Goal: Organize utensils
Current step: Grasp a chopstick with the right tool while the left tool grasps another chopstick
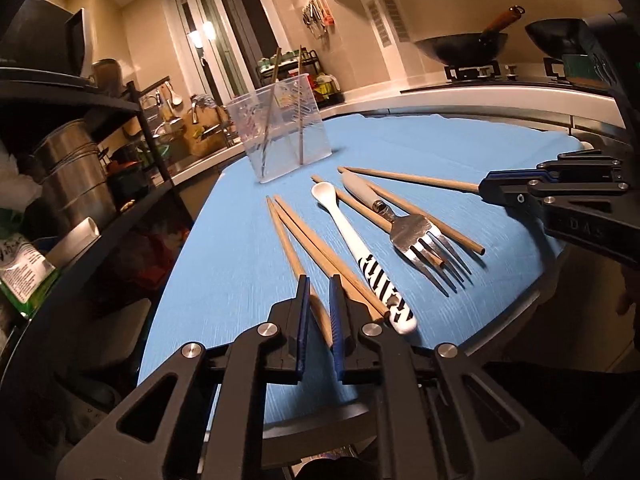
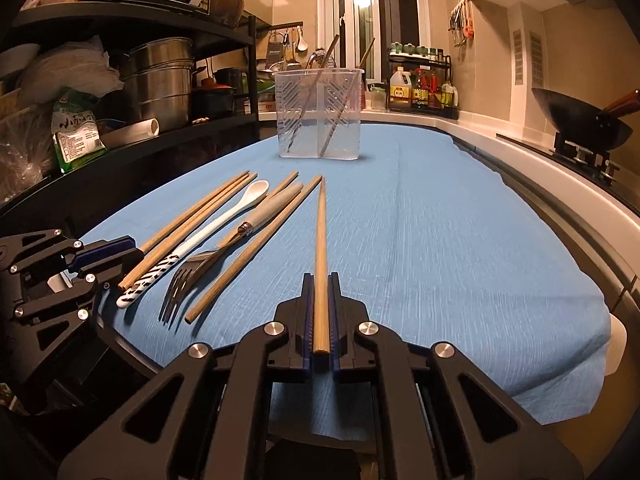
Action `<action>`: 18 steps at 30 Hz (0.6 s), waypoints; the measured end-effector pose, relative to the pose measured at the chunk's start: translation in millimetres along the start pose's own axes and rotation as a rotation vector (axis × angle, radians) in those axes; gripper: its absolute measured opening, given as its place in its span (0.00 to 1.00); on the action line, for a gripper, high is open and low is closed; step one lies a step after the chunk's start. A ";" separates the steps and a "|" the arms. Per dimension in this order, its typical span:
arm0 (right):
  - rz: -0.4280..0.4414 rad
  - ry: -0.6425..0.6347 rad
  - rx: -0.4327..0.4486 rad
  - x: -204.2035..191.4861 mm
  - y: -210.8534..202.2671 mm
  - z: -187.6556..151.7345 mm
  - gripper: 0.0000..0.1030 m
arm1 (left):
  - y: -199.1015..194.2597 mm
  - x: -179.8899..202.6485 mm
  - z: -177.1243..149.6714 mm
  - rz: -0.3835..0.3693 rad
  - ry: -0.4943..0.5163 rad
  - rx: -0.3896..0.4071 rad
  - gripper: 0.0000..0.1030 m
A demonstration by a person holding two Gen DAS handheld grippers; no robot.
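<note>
Several wooden chopsticks, a white spoon (image 1: 356,240) with a striped handle and a grey-handled fork (image 1: 416,232) lie on a blue cloth (image 1: 224,264). My left gripper (image 1: 319,280) is shut on the near end of one chopstick (image 1: 286,240) at the left of the pile. My right gripper (image 2: 320,278) is shut on a single chopstick (image 2: 320,232) that points straight ahead. Beyond them stands a clear plastic holder (image 2: 320,120) with two sticks leaning inside. The right wrist view shows the left gripper (image 2: 128,250) at the pile's near-left end, beside the spoon (image 2: 192,240) and fork (image 2: 200,268).
A black shelf (image 2: 168,136) with steel pots (image 2: 160,80) and bags runs along the left of the cloth. A wok (image 2: 580,120) sits on the stove at the right. A rack of bottles (image 2: 424,92) stands behind the holder. The cloth's right half (image 2: 460,240) is bare.
</note>
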State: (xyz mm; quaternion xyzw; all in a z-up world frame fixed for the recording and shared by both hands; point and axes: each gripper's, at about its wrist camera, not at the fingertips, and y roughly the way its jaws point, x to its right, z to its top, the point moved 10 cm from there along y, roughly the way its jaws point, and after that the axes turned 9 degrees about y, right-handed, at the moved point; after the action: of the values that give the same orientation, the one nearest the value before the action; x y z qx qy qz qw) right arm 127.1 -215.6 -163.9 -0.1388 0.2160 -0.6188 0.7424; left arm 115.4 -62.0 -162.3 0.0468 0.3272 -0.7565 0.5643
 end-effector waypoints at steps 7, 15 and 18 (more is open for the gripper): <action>-0.022 -0.015 -0.012 -0.7 -3.6 10.7 0.07 | -1.7 -14.7 2.6 -0.054 -0.051 -0.053 0.00; -0.034 -0.020 0.000 -1.9 -11.0 37.2 0.07 | -8.4 -39.2 34.4 -0.023 -0.049 0.017 0.00; -0.039 -0.002 -0.004 0.0 -9.0 35.1 0.07 | -11.4 -50.0 26.0 0.020 -0.057 0.020 0.04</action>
State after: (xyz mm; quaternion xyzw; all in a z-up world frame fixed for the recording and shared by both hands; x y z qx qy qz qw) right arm 136.6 -219.5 -129.2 -0.1447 0.2137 -0.6325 0.7302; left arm 131.0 -33.4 -114.9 0.0340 0.3028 -0.7551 0.5805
